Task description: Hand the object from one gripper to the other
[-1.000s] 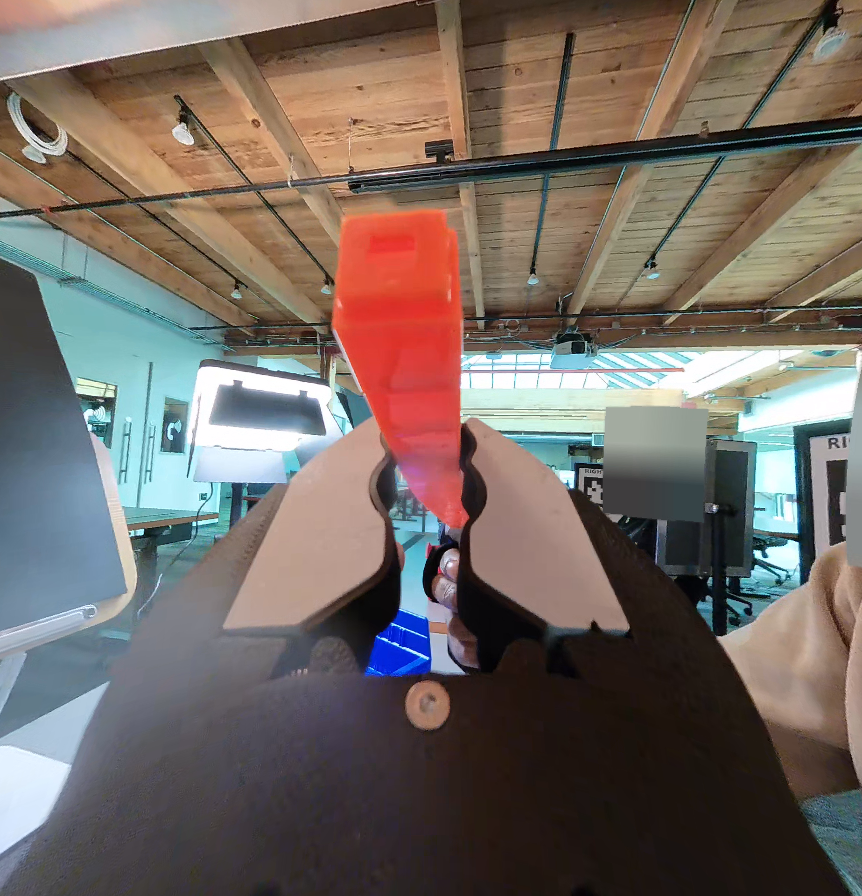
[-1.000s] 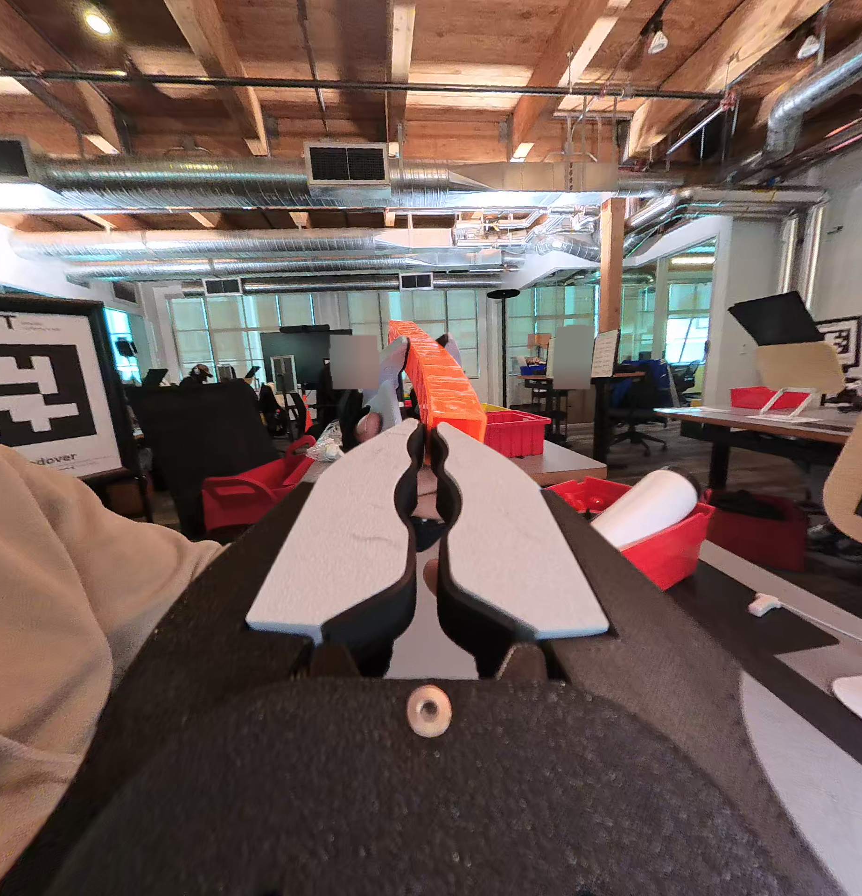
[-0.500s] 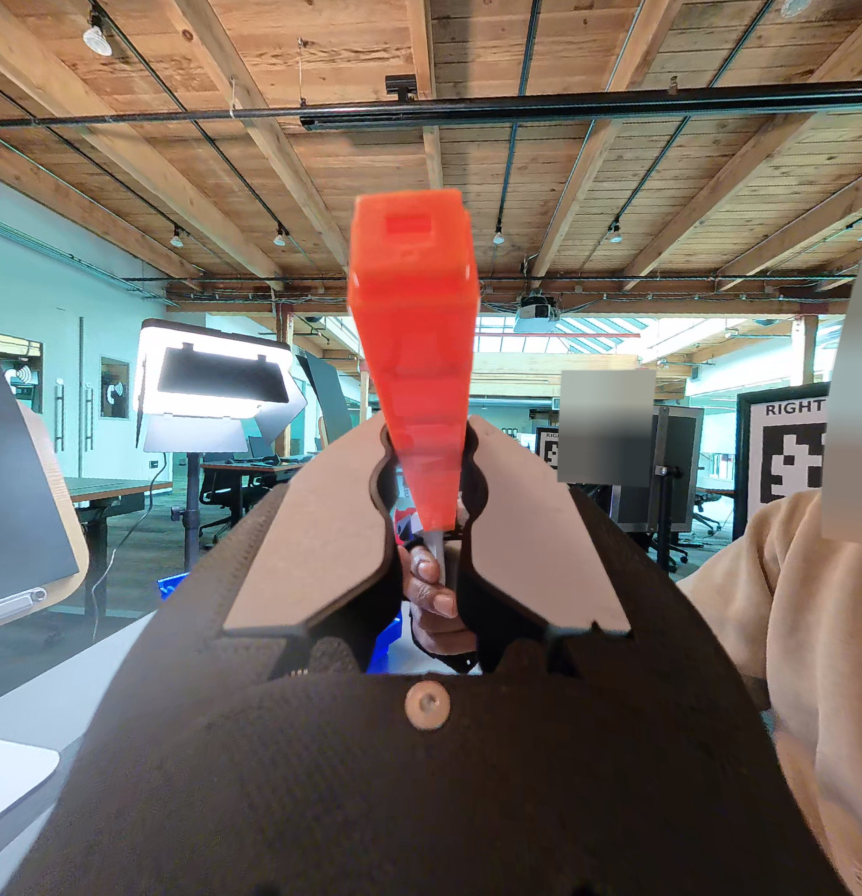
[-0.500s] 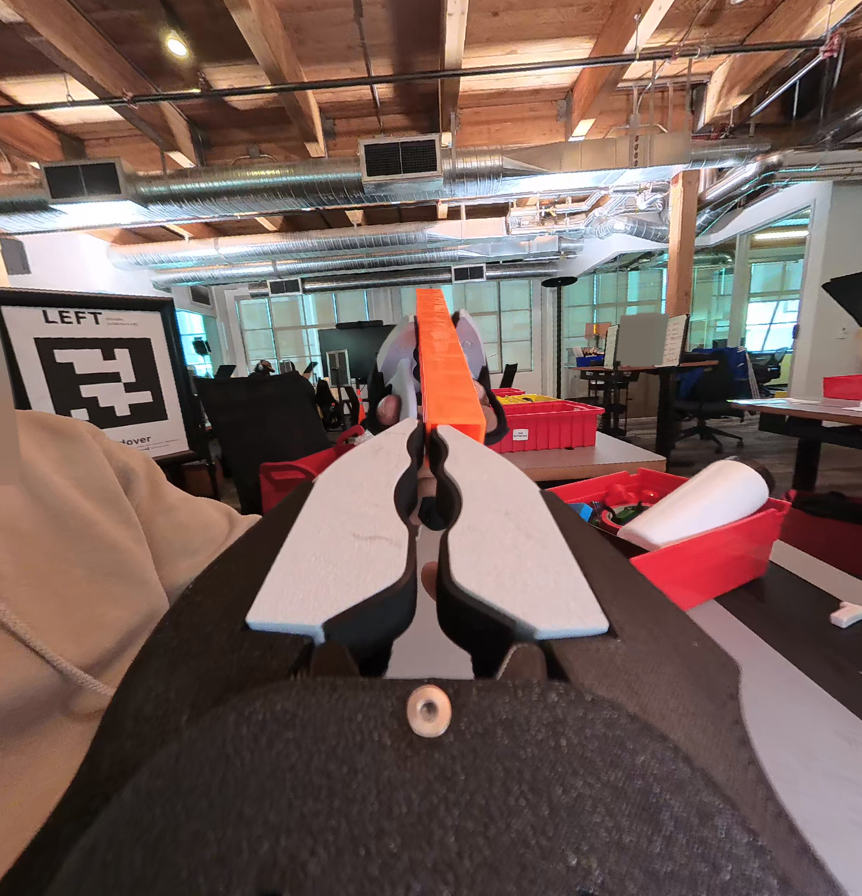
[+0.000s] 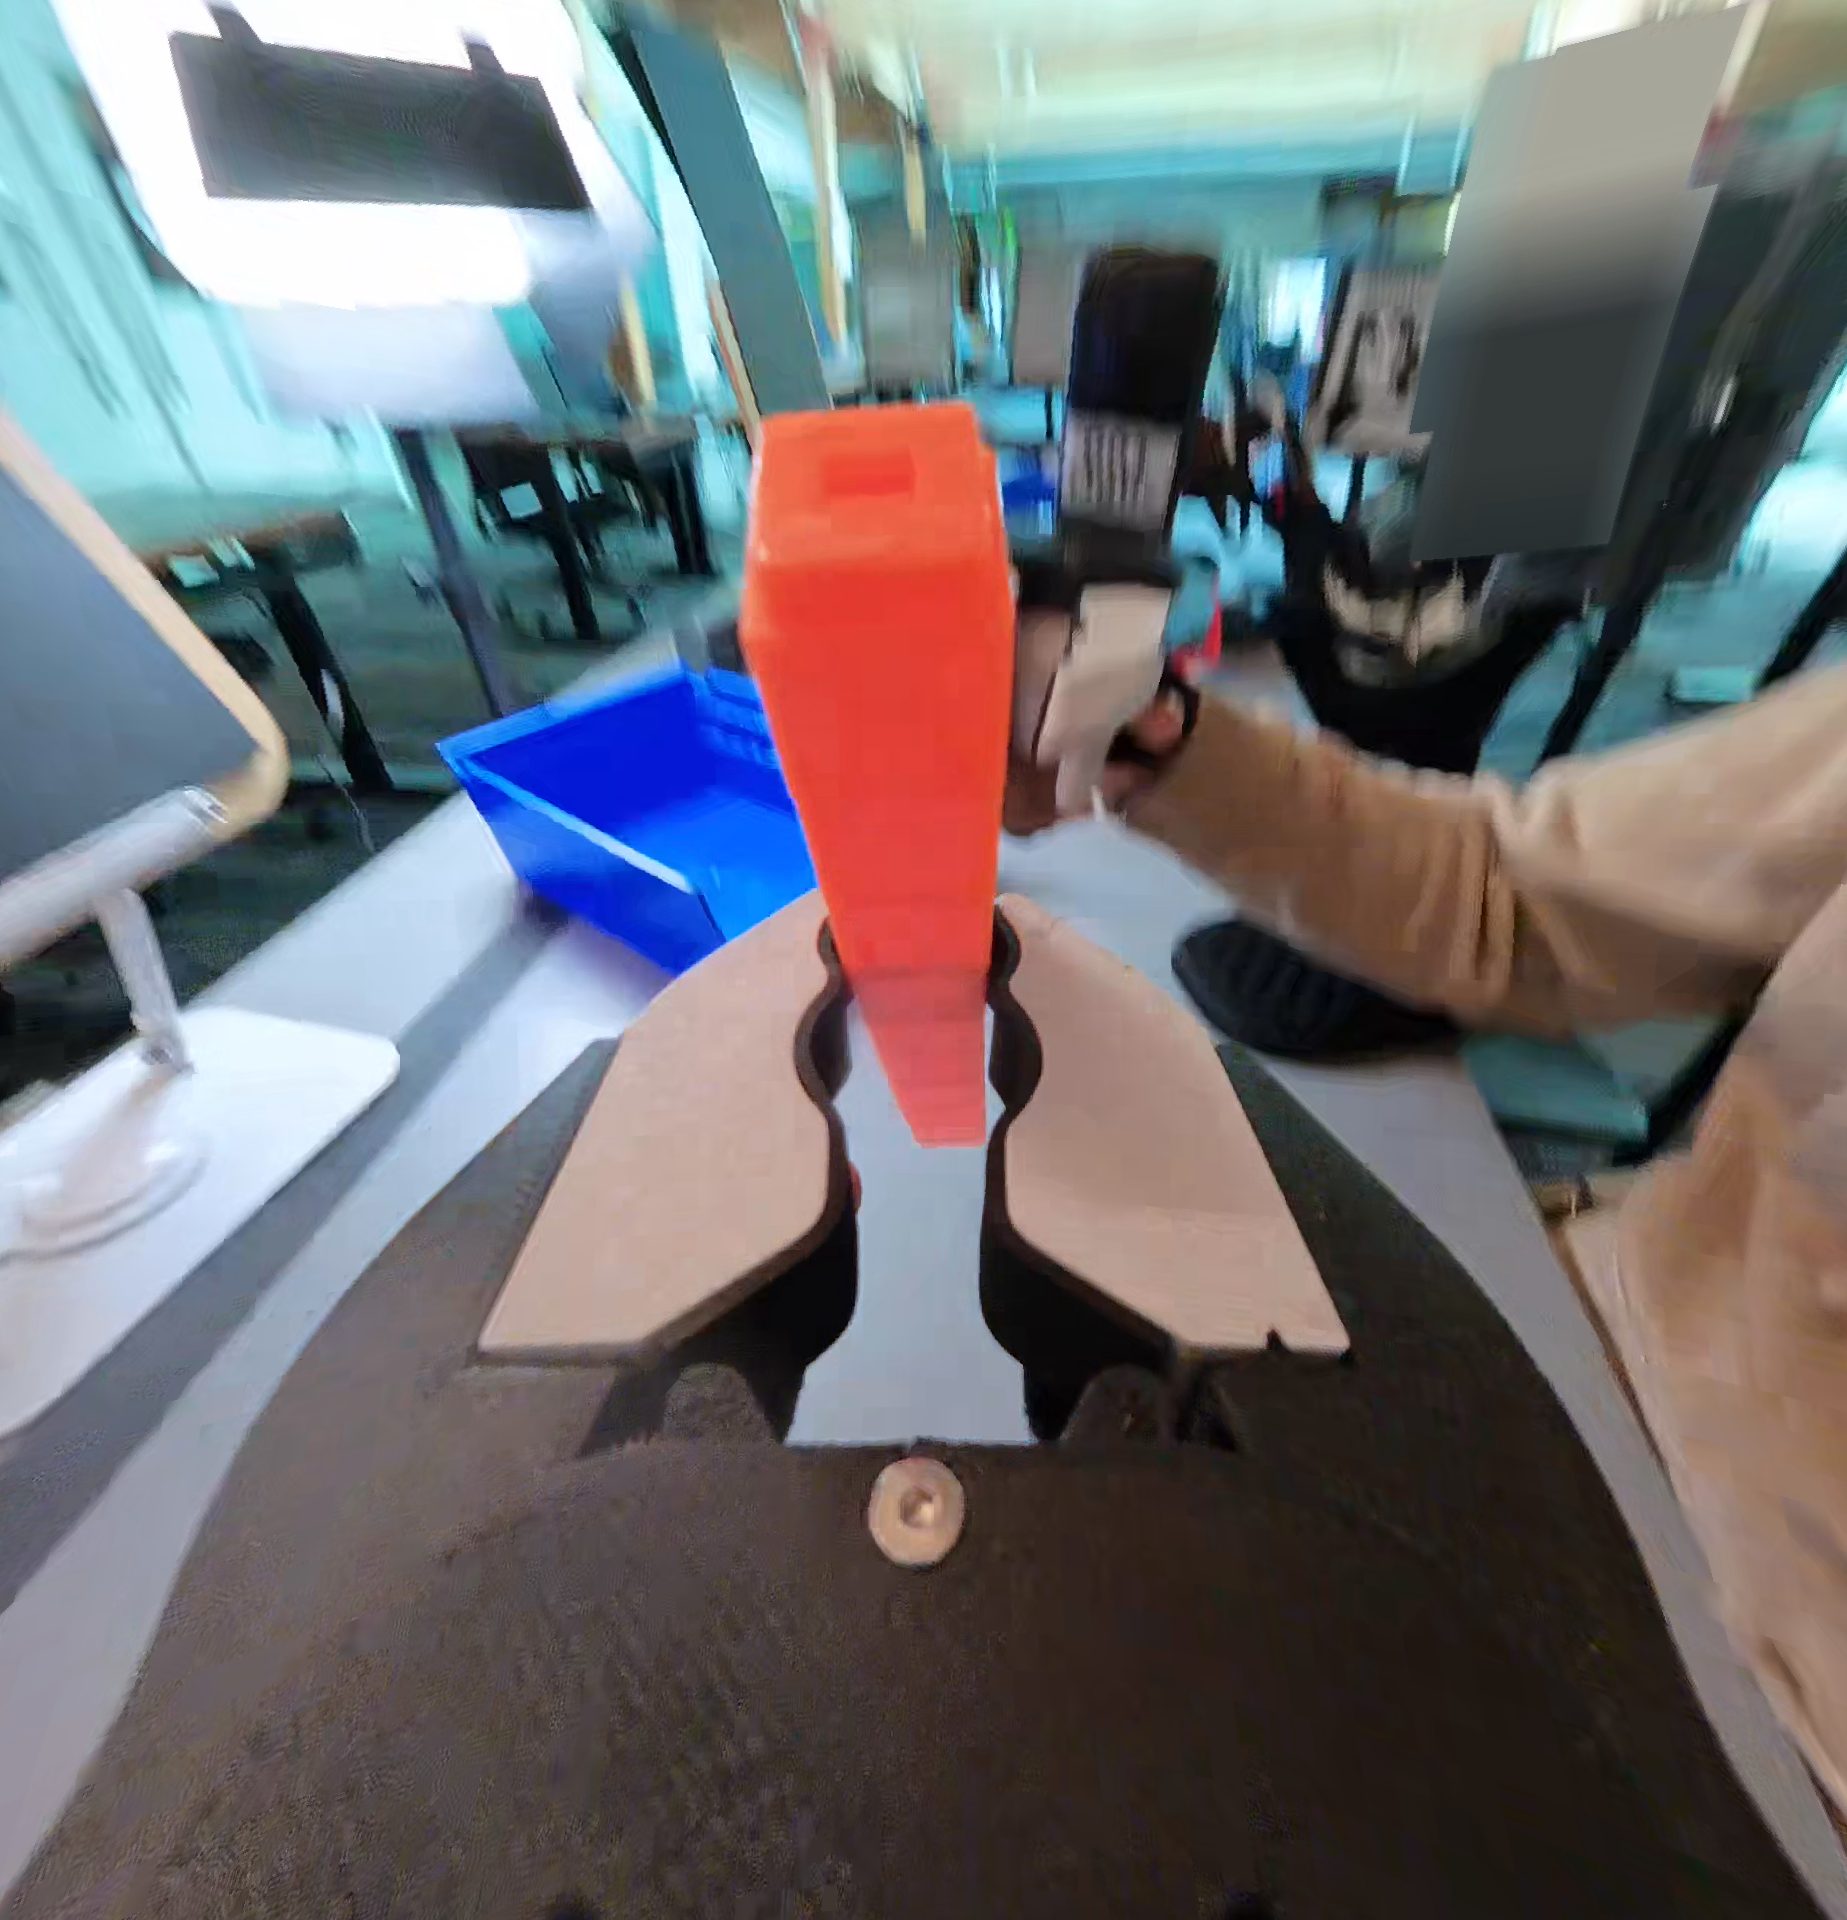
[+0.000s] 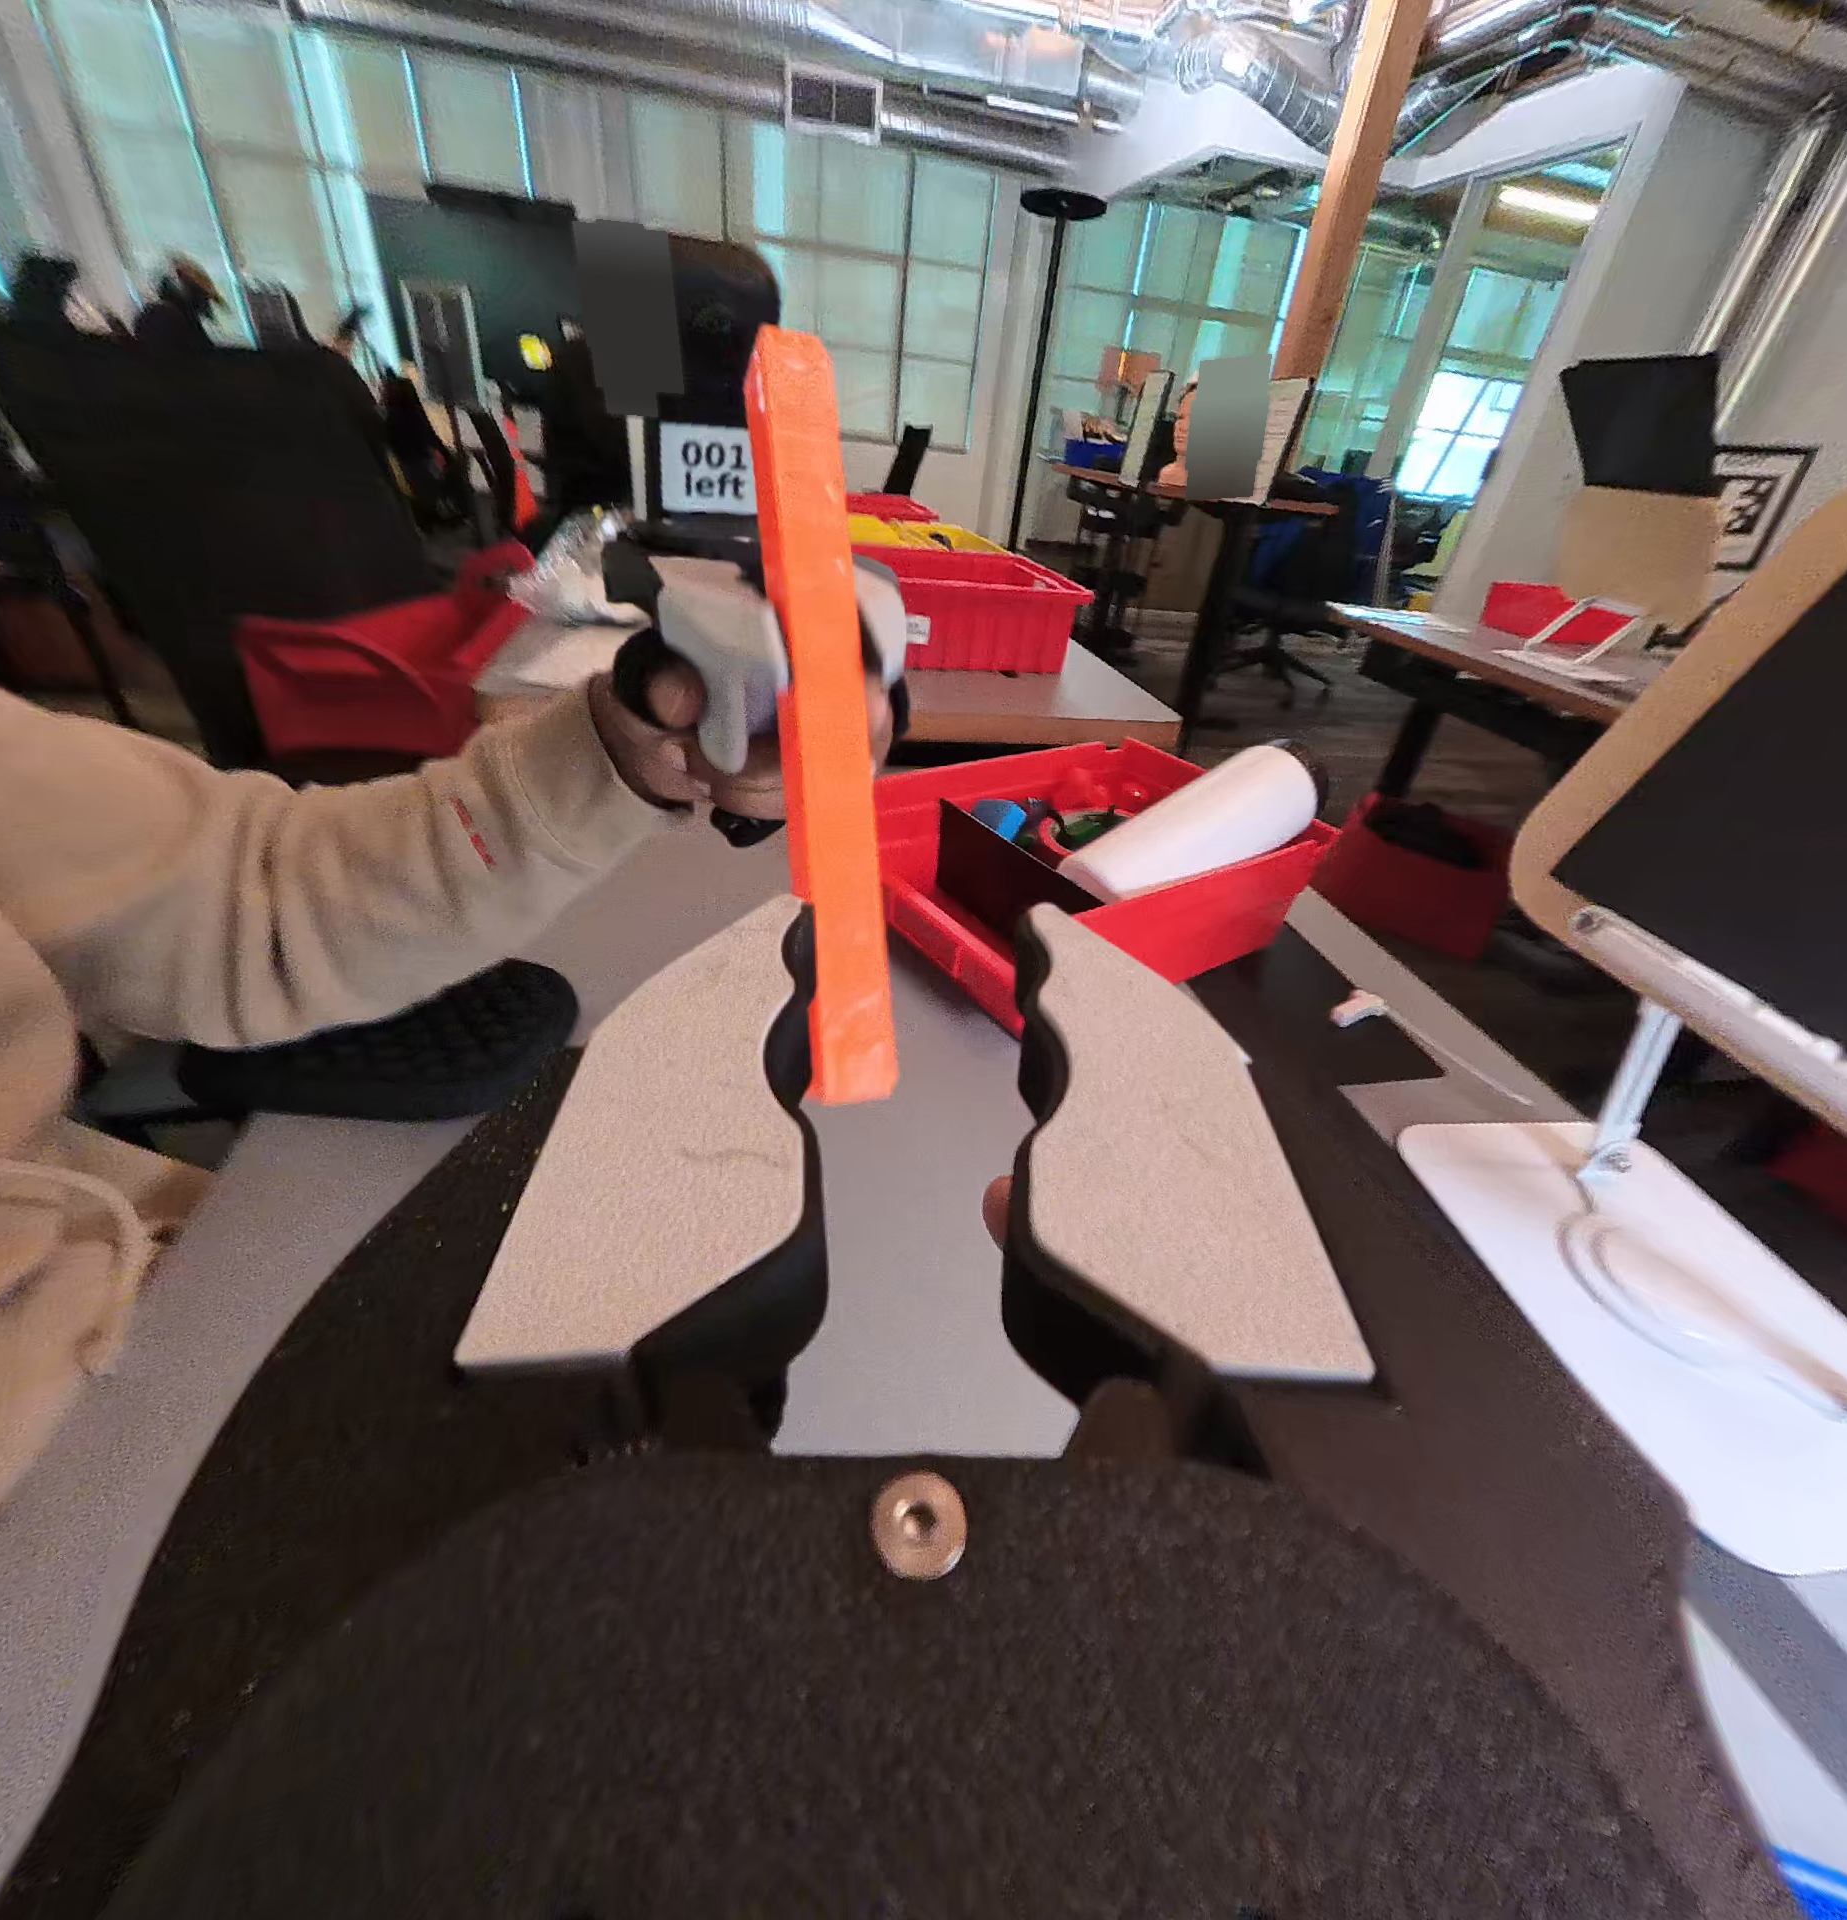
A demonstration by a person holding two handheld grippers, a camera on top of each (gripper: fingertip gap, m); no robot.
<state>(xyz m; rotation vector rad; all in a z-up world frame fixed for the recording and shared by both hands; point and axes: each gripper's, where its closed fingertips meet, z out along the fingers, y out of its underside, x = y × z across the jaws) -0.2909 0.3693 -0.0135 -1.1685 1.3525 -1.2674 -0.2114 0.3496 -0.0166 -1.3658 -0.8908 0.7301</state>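
A long orange block (image 5: 877,727) is clamped between the fingers of my left gripper (image 5: 914,925) and points away from it over the grey table (image 5: 483,935). My right gripper (image 5: 1095,665) shows beyond the block's far end, held by a hand. In the right wrist view the block (image 6: 825,727) runs from the left gripper (image 6: 784,644) to my right gripper (image 6: 914,925). Its near end lies between the right gripper's open fingers, against the left finger (image 6: 690,1122), with a gap to the right finger (image 6: 1158,1143).
A blue bin (image 5: 638,810) stands on the table beyond the left gripper. A red bin (image 6: 1210,914) holds a white cylinder (image 6: 1199,821). A black object (image 6: 399,1039) lies under the beige sleeve (image 6: 275,862). A panel on a white stand (image 6: 1625,1299) is at the right. Spacing between my two grippers at the tips: around 9 cm.
Both views have tilted down from the ceiling to the table. My right gripper has opened, and the block's free end now lies between its fingers. My left gripper still holds the block.
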